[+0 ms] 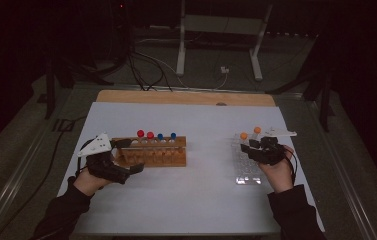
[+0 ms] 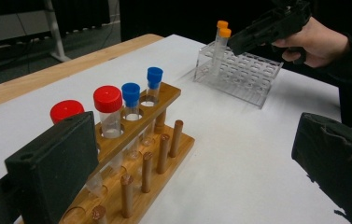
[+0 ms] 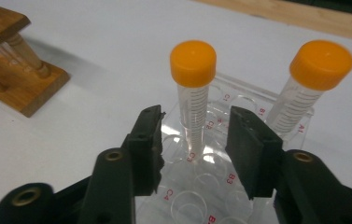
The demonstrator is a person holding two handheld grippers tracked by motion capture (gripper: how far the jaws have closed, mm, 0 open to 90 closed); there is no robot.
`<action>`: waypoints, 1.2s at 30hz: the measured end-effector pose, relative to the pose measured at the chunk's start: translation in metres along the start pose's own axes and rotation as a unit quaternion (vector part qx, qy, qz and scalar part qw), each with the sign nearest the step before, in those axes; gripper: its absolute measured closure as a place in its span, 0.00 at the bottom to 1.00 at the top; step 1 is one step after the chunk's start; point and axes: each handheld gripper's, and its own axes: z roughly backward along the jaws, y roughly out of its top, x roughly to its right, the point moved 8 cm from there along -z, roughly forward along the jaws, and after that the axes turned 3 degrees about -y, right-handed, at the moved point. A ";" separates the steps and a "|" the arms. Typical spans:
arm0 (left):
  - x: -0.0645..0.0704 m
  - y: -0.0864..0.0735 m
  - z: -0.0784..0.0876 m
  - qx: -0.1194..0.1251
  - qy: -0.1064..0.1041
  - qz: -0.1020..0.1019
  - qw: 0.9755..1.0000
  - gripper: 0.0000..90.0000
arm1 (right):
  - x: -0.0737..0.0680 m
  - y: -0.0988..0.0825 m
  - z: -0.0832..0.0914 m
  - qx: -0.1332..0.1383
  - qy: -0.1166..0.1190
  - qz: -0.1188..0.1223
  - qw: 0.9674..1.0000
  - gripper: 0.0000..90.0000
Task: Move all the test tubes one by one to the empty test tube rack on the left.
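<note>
Black jaws of the right gripper (image 3: pixel 194 144) stand either side of an orange-capped tube (image 3: pixel 193 95) upright in the clear rack (image 3: pixel 239 100), pads not yet touching: released. Judged step: closing to grasp. Next move calls for squeezing squarely, then lifting straight. Left gripper (image 1: pixel 126 156) sits wide open around the wooden rack (image 1: pixel 168 154).

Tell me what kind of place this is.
Probably a lab-style recording bench: a wooden tube rack with capped tubes, a clear plastic rack holding orange-capped tubes, and a white-covered table in a dark room with cables on the floor.
</note>
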 end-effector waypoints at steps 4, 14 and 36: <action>0.000 0.001 0.001 0.001 0.001 0.001 1.000 0.01 | 0.001 -0.001 -0.006 -0.011 -0.002 0.000 1.000 0.67; -0.001 0.001 0.002 0.000 0.000 0.000 1.000 0.01 | -0.002 0.004 -0.013 -0.015 0.007 -0.001 1.000 0.77; -0.001 0.001 0.002 -0.001 -0.003 0.001 1.000 0.01 | -0.003 0.016 -0.001 -0.010 -0.014 0.031 0.999 0.84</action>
